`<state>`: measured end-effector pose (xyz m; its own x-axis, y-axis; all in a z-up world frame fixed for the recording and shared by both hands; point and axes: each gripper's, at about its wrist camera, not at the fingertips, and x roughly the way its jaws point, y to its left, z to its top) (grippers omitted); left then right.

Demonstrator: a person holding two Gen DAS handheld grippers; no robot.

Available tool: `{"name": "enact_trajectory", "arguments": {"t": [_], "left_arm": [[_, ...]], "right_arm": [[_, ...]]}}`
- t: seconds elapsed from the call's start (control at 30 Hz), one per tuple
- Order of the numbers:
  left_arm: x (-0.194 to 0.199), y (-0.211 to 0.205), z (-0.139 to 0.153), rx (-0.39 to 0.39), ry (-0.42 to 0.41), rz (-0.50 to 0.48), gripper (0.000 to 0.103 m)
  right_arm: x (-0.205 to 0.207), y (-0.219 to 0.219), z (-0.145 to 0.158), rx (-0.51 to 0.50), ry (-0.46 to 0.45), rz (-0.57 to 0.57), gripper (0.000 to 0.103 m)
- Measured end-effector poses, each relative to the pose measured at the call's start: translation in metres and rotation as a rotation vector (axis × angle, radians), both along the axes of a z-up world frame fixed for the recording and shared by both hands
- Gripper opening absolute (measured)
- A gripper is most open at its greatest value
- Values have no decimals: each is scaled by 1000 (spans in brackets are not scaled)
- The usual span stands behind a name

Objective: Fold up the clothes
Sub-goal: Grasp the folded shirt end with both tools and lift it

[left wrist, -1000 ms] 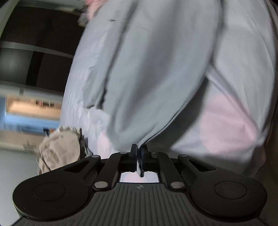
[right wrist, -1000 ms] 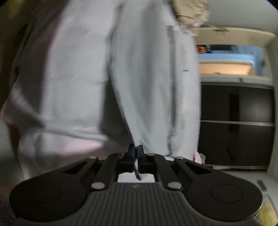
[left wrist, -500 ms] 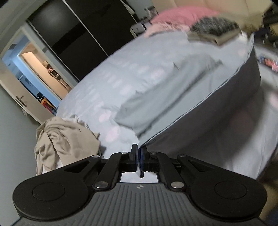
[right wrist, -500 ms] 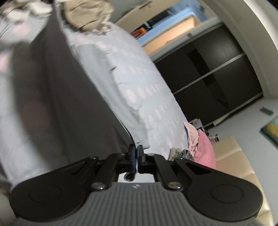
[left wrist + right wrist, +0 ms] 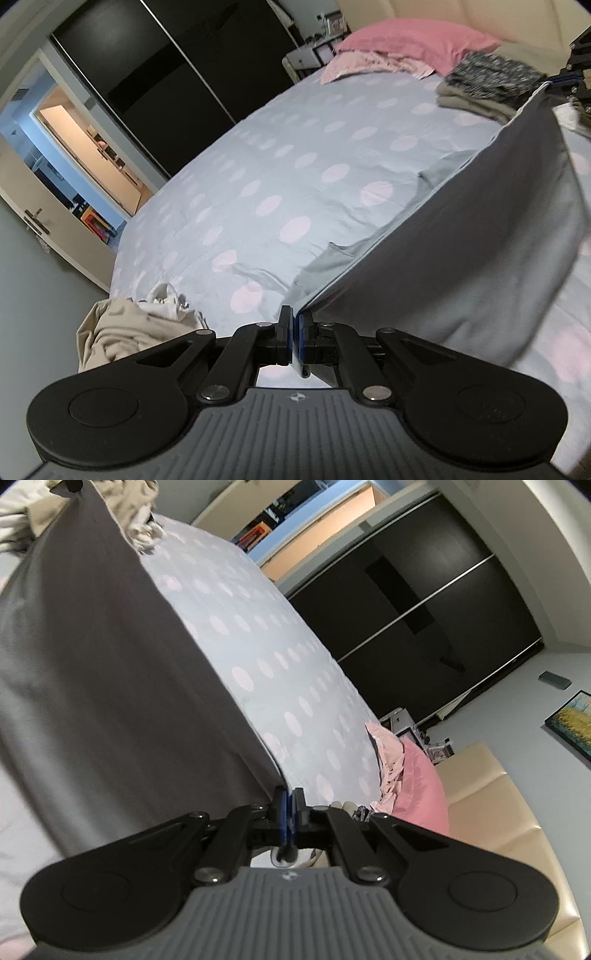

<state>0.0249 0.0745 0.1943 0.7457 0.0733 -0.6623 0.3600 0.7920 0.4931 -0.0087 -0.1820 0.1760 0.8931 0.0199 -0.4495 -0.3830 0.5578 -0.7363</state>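
Tension runs along the top hem of the grey garment (image 5: 480,236), which we hold stretched between both tools. Our left hand-held gripper (image 5: 294,334) is pinched tight on one corner of that hem, and our right hand-held gripper (image 5: 288,805) is pinched tight on the other; the right one also shows at the far end of the cloth in the left view (image 5: 570,79).

A second ago the cloth filled both views in a blur; half a second ago it had begun to spread. Now it hangs as a taut panel over the bed (image 5: 258,177), its lower part draping onto the dotted sheet. We judge the shake-out is done and the garment is ready to be laid flat on the bed for its first fold.

Beyond the garment's left corner lies a crumpled beige heap (image 5: 125,332). Beyond its right corner sit a folded stack (image 5: 487,85), pink clothes (image 5: 369,64) and a pink pillow (image 5: 417,38).

No brand, label or writing is readable; only a small star-like emblem (image 5: 296,397) marks the left gripper's body.
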Motion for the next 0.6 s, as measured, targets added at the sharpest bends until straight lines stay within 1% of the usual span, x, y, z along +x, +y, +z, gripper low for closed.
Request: {"name": "enact_trajectory", "arguments": {"t": [0.13,0.23,0.3,0.37,0.43,0.47,0.53,0.57,0.6], "left_arm": [[56,1,-21,15,52,23,1],[99,3,-49,12,113,38,1],[119,6,-67,-3,155,47,1],[139,8,-89,-4,202,55,1],[153,11,-107,-10,234,67,2],[159,13,-114,-13,243,76,2],[166,19,-122,-14,232,105,6],[169,21,-127,-15,227,120,9],[172,24,-131,-16,222,134,16]], "right_arm": [[50,13,-14,-34,15,-20,2],[91,21,-32,-47,53,-39,2],[115,24,-50,-57,84,-56,2],[135,23,-71,-54,136,-78,2],[153,24,-93,-43,196,-94,2],[162,24,-103,-42,212,-99,3],[172,22,-118,-33,230,-112,3],[176,22,-124,-25,233,-124,6],[181,20,-128,-14,234,-141,9]]}}
